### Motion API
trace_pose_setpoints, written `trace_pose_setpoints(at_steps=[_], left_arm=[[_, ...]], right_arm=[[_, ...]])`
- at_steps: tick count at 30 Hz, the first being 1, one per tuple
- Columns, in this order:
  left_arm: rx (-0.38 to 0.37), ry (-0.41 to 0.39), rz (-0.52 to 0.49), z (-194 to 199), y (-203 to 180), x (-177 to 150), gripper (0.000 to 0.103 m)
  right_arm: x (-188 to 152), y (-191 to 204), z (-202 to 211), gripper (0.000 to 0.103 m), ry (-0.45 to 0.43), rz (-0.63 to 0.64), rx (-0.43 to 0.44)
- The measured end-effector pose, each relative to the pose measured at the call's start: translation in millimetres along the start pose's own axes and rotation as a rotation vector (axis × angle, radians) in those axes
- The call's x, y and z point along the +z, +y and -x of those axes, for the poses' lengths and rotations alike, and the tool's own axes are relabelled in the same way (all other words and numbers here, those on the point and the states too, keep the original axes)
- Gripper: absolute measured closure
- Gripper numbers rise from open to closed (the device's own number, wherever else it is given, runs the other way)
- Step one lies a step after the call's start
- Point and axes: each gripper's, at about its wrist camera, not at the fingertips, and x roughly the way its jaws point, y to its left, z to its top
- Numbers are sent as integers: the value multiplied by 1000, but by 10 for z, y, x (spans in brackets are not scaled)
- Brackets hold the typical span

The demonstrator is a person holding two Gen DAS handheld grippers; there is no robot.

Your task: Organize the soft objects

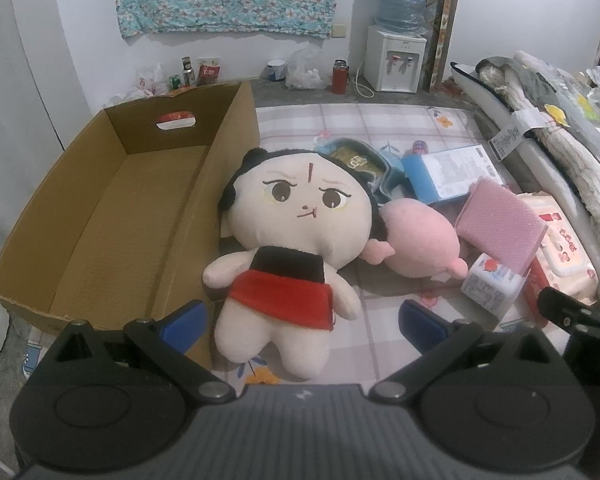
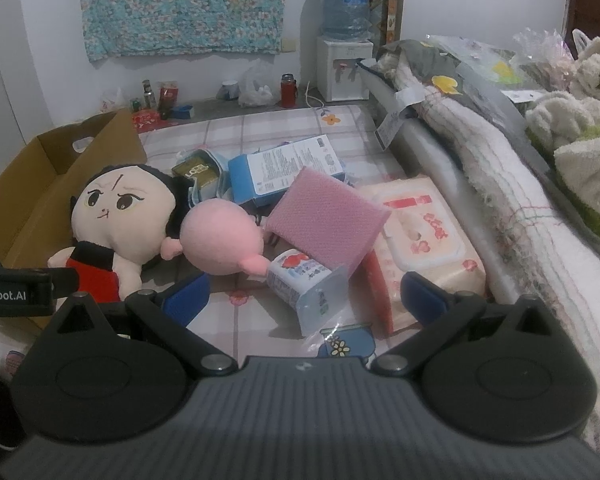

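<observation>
One plush doll (image 1: 292,236), fuzzy cream with black hair and red skirt, lies on the checked mat (image 1: 380,128) beside one corrugated cardboard box (image 1: 112,208); one round pink plush (image 1: 420,236) touches it; one pink textured sponge (image 2: 324,216); left gripper (image 1: 300,320) and right gripper (image 2: 304,300), jaws released.

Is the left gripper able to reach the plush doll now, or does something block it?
Probably yes. The left gripper is open and the plush doll lies face up right ahead between its fingers, beside the cardboard box, with nothing on top.
</observation>
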Motion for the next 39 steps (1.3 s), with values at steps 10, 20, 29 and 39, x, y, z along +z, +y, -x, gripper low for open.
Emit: trace_pose_setpoints(at_steps=[10, 20, 29, 39], left_arm=[[-103, -55, -44, -43, -89, -31, 0], [-281, -85, -203, -245, -575, 117, 10], [-368, 1, -263, -583, -937, 189, 29], [-357, 15, -260, -633, -911, 159, 29]], right_arm=[[-55, -521, -56, 1, -75, -65, 69], [532, -730, -556, 5, -154, 68, 152], [787, -596, -1366, 26, 27, 248, 254], [768, -427, -1701, 42, 134, 409, 281]])
